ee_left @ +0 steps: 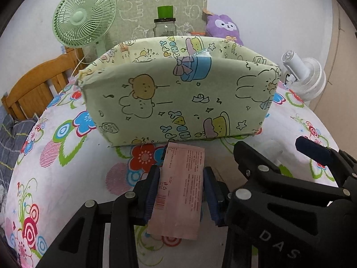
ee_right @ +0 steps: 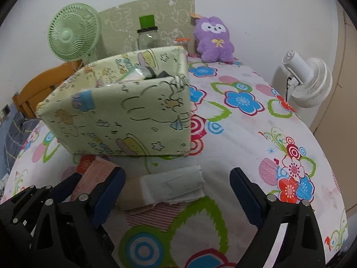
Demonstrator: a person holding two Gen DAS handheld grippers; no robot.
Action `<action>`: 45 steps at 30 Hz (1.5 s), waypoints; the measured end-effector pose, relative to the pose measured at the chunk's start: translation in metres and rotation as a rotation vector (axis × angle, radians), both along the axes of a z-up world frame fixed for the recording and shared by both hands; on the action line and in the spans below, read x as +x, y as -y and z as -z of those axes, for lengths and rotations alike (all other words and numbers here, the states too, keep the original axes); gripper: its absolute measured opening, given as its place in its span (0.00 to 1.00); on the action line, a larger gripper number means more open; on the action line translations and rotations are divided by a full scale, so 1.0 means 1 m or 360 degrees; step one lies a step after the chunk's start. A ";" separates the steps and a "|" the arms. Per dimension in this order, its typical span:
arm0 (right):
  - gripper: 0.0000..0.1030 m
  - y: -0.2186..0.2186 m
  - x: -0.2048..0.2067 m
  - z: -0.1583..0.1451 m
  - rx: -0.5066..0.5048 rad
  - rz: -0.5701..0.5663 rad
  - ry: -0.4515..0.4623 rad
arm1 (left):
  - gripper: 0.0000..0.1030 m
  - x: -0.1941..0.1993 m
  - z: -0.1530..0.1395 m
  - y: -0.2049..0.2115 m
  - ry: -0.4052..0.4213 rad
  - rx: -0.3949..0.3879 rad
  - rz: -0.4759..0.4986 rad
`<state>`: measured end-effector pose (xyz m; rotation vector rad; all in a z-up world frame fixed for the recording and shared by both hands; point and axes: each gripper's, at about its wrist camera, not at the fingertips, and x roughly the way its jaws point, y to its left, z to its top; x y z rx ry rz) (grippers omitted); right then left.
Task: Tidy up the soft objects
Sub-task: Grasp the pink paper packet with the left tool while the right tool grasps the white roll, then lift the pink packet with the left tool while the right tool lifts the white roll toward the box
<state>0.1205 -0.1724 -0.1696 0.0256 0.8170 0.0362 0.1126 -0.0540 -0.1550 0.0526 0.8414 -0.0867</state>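
The left tongs [ee_left: 181,192] are clenched on a pink packet [ee_left: 178,192], held just in front of the green cartoon box [ee_left: 178,98] on the flowered bed [ee_left: 67,178]. The right tongs [ee_right: 177,189] are spread wide, with a white folded packet [ee_right: 169,187] lying on the sheet between their tips, touching neither

Pale green box [ee_left: 178,93] printed with cartoon bears and rabbits, pink printed packet [ee_left: 178,192] before it, white flowered sheet [ee_right: 256,138] beneath, purple plush [ee_right: 214,40] behind
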 end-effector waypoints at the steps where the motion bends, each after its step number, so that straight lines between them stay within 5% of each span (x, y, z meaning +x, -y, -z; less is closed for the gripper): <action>1: 0.89 0.001 0.002 0.001 -0.0003 0.0005 -0.0010 | 0.39 0.002 0.001 0.001 -0.0006 0.0008 -0.0005; 13: 0.59 -0.005 0.014 0.015 0.0033 -0.0018 -0.0103 | 0.39 0.006 0.006 0.004 -0.0010 0.0041 -0.0003; 22: 0.46 -0.006 0.004 0.013 0.0040 -0.0004 -0.0091 | 0.39 -0.003 0.004 0.006 -0.0002 0.0069 -0.0009; 45: 0.44 -0.012 -0.032 -0.034 0.0090 -0.0003 0.0065 | 0.39 -0.036 -0.040 -0.008 0.0156 0.0015 -0.0039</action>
